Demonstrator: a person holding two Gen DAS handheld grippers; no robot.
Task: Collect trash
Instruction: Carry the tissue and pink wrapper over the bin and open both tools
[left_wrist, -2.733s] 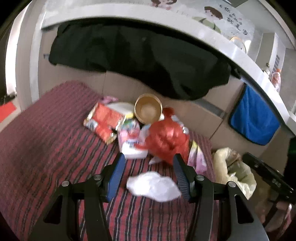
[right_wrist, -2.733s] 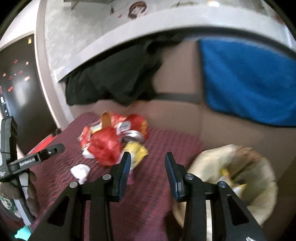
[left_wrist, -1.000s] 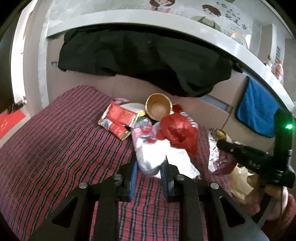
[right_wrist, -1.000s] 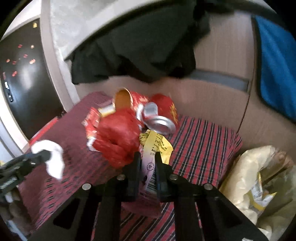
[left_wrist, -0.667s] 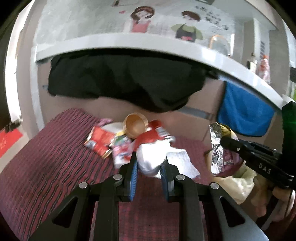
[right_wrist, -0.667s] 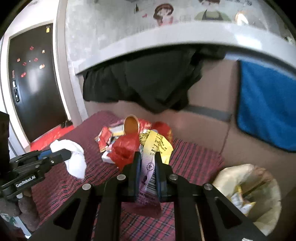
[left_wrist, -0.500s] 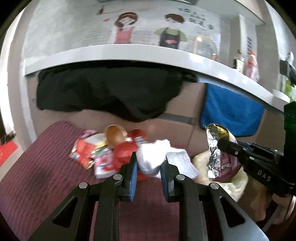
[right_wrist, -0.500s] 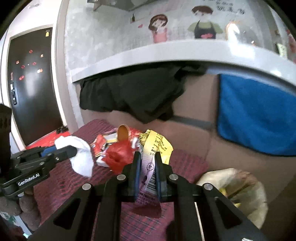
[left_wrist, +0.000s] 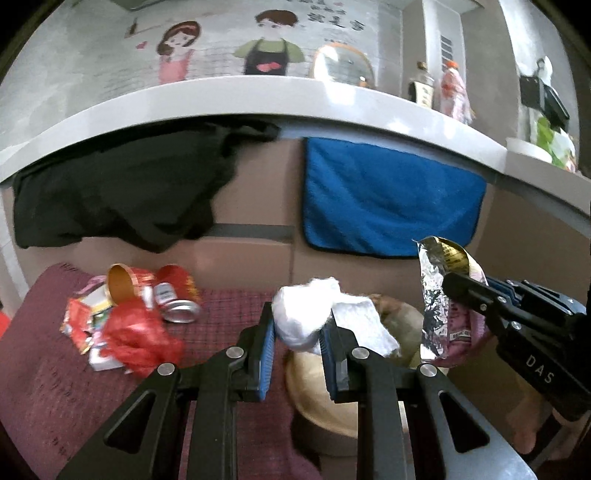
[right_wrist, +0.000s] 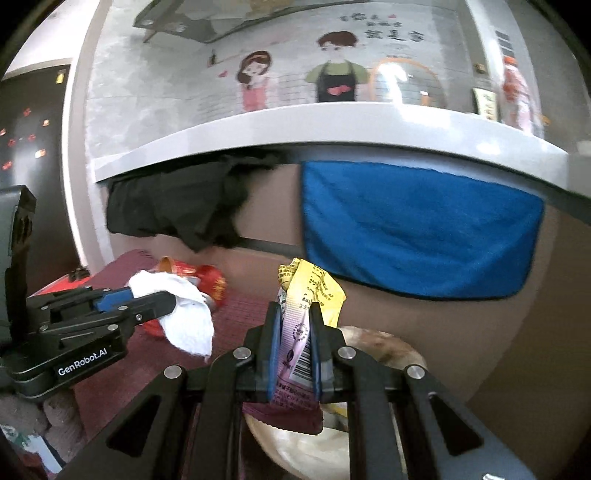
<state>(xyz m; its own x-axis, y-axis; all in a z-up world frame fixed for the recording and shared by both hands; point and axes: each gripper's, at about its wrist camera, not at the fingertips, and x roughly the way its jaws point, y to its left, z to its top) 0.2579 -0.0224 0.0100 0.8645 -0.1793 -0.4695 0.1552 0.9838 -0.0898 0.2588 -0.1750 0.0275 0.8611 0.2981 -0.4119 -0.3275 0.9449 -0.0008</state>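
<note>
My left gripper (left_wrist: 297, 325) is shut on a crumpled white tissue (left_wrist: 306, 317), held in the air above the near rim of a trash bag (left_wrist: 317, 391). The right gripper (right_wrist: 294, 332) is shut on a yellow, pink and foil snack wrapper (right_wrist: 301, 306), also raised over the trash bag (right_wrist: 384, 343). In the left wrist view the right gripper (left_wrist: 458, 286) shows at the right with the snack wrapper (left_wrist: 436, 302) hanging from it. The right wrist view shows the left gripper (right_wrist: 162, 297) at the left with the tissue (right_wrist: 181, 314) drooping from it.
A pile of trash lies on the striped red cloth (left_wrist: 55, 384): a red plastic bag (left_wrist: 136, 336), a paper cup (left_wrist: 120, 286), a crushed can (left_wrist: 177, 306), several wrappers. Behind are a brown panel wall, a black garment (left_wrist: 122, 184), a blue towel (left_wrist: 388, 199) and a white ledge.
Both grippers closed on their items, lifted and swung right, away from the trash pile. They now hang over the trash bag, with the pile off to the left.
</note>
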